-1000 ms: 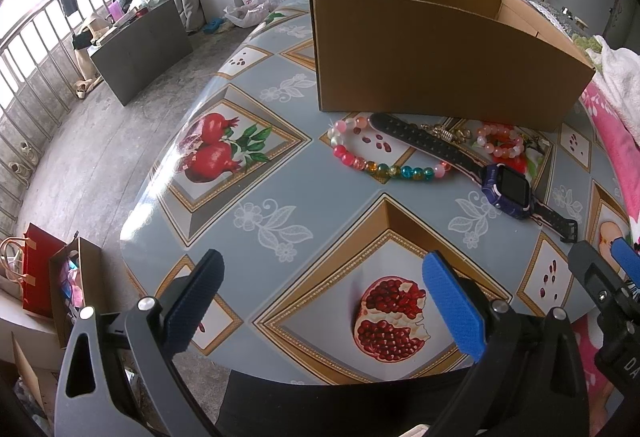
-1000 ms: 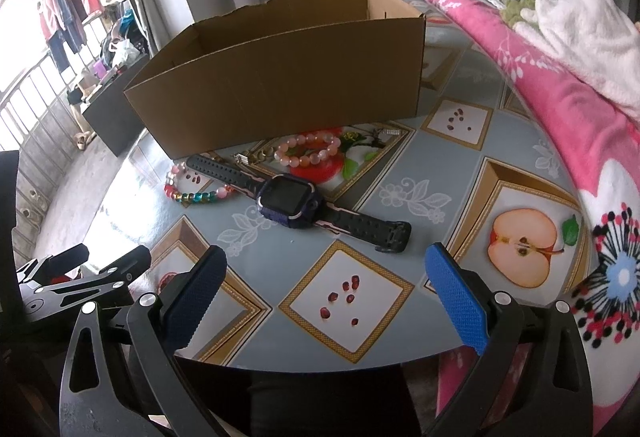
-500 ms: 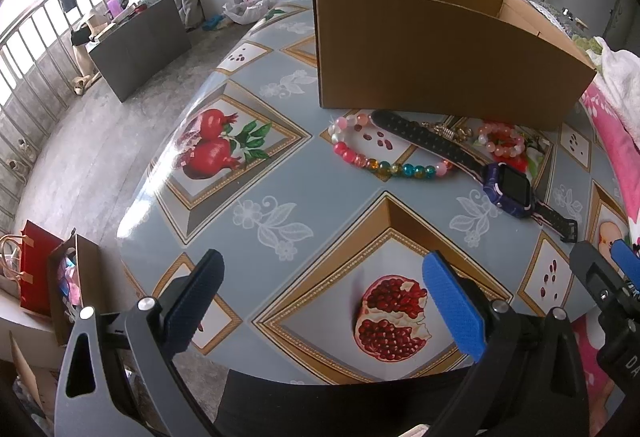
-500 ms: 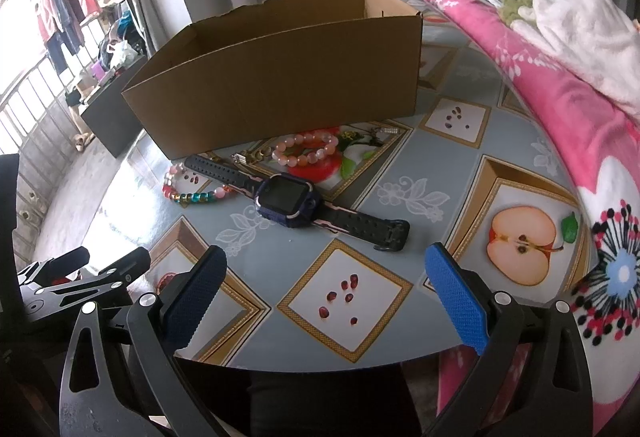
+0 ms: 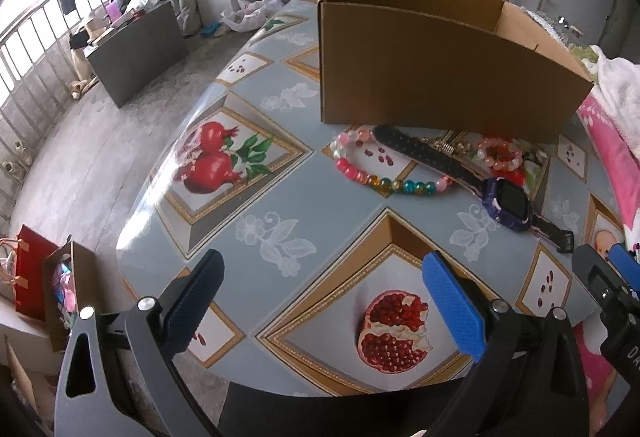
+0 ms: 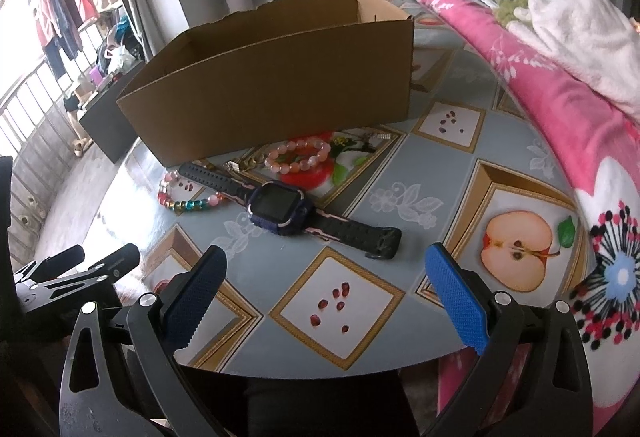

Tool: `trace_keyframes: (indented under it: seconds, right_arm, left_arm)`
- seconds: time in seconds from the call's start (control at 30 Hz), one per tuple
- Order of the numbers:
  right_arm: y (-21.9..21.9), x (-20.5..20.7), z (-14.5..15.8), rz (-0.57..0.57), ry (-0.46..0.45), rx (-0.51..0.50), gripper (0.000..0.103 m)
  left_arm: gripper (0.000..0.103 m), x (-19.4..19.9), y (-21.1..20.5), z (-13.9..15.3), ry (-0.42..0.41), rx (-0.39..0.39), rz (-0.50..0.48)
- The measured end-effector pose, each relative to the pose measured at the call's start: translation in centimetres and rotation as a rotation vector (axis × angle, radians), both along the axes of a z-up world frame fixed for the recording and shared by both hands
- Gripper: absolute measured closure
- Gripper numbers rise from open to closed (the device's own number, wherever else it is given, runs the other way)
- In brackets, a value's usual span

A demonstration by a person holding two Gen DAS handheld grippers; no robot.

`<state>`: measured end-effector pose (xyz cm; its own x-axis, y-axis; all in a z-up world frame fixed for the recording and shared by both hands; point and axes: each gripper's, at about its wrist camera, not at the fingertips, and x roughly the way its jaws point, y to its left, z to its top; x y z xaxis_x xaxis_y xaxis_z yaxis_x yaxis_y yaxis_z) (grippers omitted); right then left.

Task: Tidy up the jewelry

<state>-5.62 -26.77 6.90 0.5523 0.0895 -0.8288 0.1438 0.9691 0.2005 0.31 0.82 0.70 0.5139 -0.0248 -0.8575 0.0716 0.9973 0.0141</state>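
Under both tools, the table (image 5: 280, 197) wears a glossy, smooth printed covering that catches window glare at its left edge, and beyond it the box (image 6: 280, 85) is matt brown cardboard with a raggedly torn top rim. Ahead of the right gripper (image 6: 326, 293) lies a watch (image 6: 280, 213) with a shiny dark screen and a ribbed, matt rubbery strap, and past it a bracelet (image 6: 298, 159) of smooth pink beads. Ahead of the left gripper (image 5: 320, 301), the multicoloured bracelet (image 5: 384, 181) has glassy translucent beads, and each tool's blue finger pads (image 6: 456, 297) look like finely knurled plastic on matt black arms.
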Motion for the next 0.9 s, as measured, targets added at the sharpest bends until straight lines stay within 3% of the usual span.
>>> trace_keyframes:
  seconds: [0.13, 0.4, 0.5, 0.6, 0.73, 0.9]
  right_arm:
    - [-0.2, 0.3, -0.1, 0.012, -0.012, 0.005, 0.007]
    - [0.4, 1.3, -1.2, 0.117, 0.000, 0.063, 0.007]
    - [0.6, 2.0, -1.1, 0.174, -0.010, 0.054, 0.007]
    - [0.5, 3.2, -1.0, 0.240, -0.016, 0.035, 0.007]
    - [1.0, 4.5, -1.0, 0.330, -0.024, 0.019, 0.008]
    - [1.8, 5.8, -1.6, 0.441, -0.010, -0.003, 0.018]
  left_arm:
    - [0.005, 0.4, -0.1, -0.1, -0.008, 0.003, -0.030]
    - [0.005, 1.4, 0.1, -0.2, -0.054, -0.068, -0.120]
    - [0.005, 1.8, 0.4, -0.1, -0.091, -0.115, -0.155]
    - [0.005, 2.2, 1.5, 0.1, -0.152, -0.246, -0.194]
    - [0.005, 3.2, 1.5, 0.2, -0.168, -0.275, -0.207]
    - [0.005, 4.2, 1.8, -0.6, -0.135, -0.328, -0.230]
